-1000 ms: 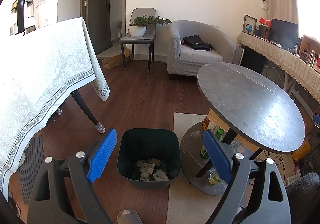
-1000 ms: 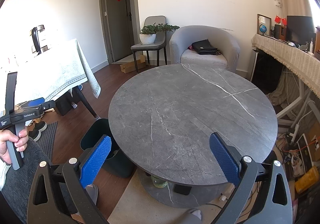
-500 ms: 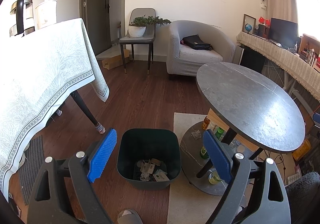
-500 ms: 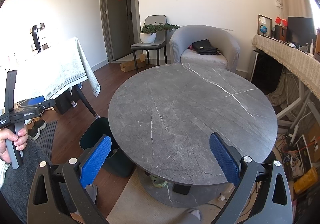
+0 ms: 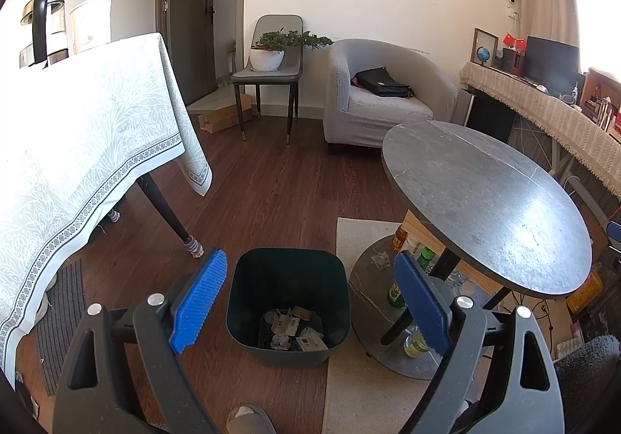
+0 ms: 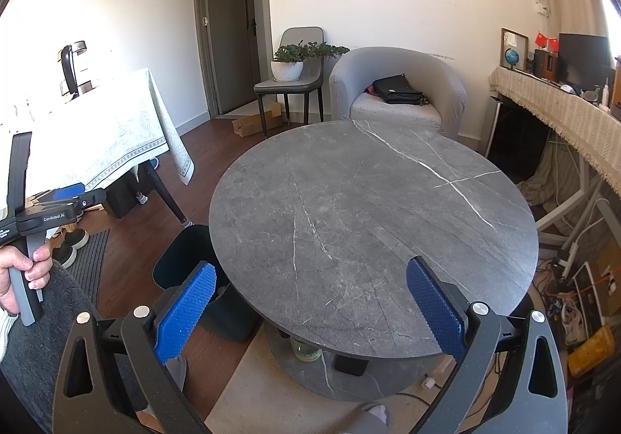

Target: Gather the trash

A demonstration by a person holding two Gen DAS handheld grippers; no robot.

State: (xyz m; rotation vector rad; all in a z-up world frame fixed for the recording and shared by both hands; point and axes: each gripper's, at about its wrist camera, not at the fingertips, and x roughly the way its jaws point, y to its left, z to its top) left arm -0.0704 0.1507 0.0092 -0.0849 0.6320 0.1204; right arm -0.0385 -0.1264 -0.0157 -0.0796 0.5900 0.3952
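The dark green bin (image 5: 287, 302) stands on the wooden floor (image 5: 271, 185), just beside the round grey counter (image 6: 372, 224), with paper scraps (image 5: 295, 333) at its bottom. The left tool (image 5: 310, 302) hangs above the bin, released and empty. The right tool (image 6: 310, 310), also released, hovers over the counter edge.

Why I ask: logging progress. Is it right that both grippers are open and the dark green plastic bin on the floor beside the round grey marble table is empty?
Not quite: the left wrist view shows crumpled paper and wrappers lying in the dark green plastic bin. The rest holds.
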